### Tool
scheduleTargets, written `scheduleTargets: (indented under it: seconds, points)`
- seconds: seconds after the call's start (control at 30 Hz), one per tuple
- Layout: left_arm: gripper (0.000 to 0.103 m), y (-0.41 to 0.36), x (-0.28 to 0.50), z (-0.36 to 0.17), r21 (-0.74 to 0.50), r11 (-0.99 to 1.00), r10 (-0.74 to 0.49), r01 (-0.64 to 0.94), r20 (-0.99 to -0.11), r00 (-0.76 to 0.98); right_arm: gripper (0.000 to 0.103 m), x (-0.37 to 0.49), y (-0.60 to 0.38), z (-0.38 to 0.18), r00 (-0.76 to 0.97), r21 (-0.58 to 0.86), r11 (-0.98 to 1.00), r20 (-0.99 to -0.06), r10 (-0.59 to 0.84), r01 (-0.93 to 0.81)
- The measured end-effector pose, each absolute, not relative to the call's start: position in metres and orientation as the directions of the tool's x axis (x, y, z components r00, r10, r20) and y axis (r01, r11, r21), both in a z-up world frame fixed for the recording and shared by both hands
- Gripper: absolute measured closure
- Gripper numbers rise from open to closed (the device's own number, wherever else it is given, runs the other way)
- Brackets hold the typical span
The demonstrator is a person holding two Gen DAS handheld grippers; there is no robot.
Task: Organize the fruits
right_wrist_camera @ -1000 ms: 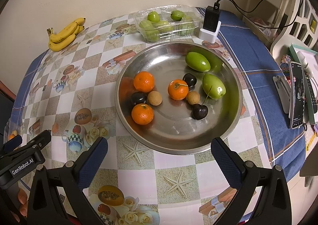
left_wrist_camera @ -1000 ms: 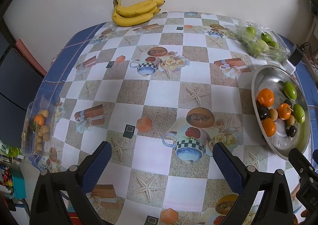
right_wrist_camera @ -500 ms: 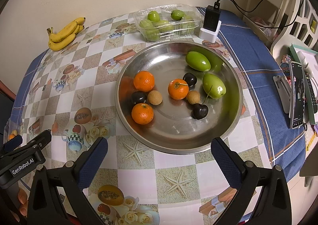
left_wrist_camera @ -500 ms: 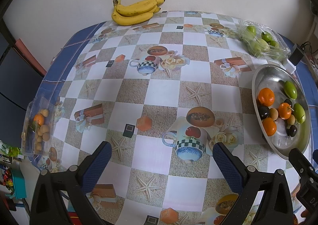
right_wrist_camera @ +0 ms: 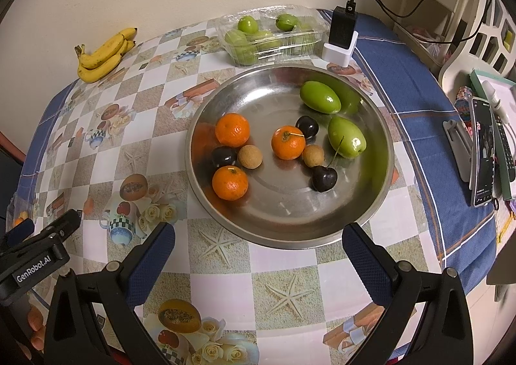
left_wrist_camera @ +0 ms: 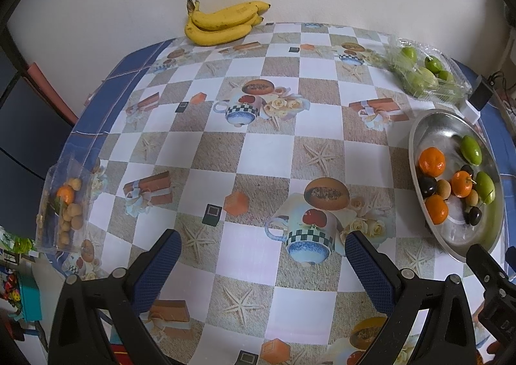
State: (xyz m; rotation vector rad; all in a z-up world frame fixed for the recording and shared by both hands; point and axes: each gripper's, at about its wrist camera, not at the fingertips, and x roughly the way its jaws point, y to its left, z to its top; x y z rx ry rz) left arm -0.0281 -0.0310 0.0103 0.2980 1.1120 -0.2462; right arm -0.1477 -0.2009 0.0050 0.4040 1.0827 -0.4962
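Note:
A round steel plate (right_wrist_camera: 371, 203) (left_wrist_camera: 416, 126) holds three oranges (right_wrist_camera: 232, 130), two green fruits (right_wrist_camera: 320, 97), dark cherries (right_wrist_camera: 324, 178) and small tan longans (right_wrist_camera: 250, 156). My right gripper (right_wrist_camera: 258, 255) hovers open just in front of the plate's near rim, holding nothing. My left gripper (left_wrist_camera: 262, 260) stands open over the patterned tablecloth, left of the plate, with nothing between its fingers. A bunch of bananas (left_wrist_camera: 222, 23) (right_wrist_camera: 103, 55) lies at the far edge by the wall.
A clear clamshell of green fruits (right_wrist_camera: 271, 34) (left_wrist_camera: 425, 74) sits behind the plate, beside a black charger on a white stand (right_wrist_camera: 342, 39). A clear bag of longans and an orange (left_wrist_camera: 66, 203) lies at the table's left edge. Phones and remotes (right_wrist_camera: 483, 152) lie right.
The left wrist view has drifted slightly, so the plate sits a little further right and smaller. The right gripper and the fruits have not moved.

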Motion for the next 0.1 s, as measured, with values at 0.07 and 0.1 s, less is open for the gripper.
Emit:
scheduleTargets:
  seconds: [0.07,0.1]
  points:
    - [0.0,-0.0314,-0.028,0.0104,0.111,0.934,-0.045,0.34,-0.906,0.42,0.0,-0.1475,-0.202,0.0055,0.379,0.071,0.821,-0.907,-0.183,0.567]
    - [0.0,-0.0312,-0.028,0.0106,0.11,0.934,-0.046,0.34,-0.907,0.419,0.0,-0.1478,-0.2019,0.0057,0.379,0.072,0.82,-0.907,-0.183,0.567]
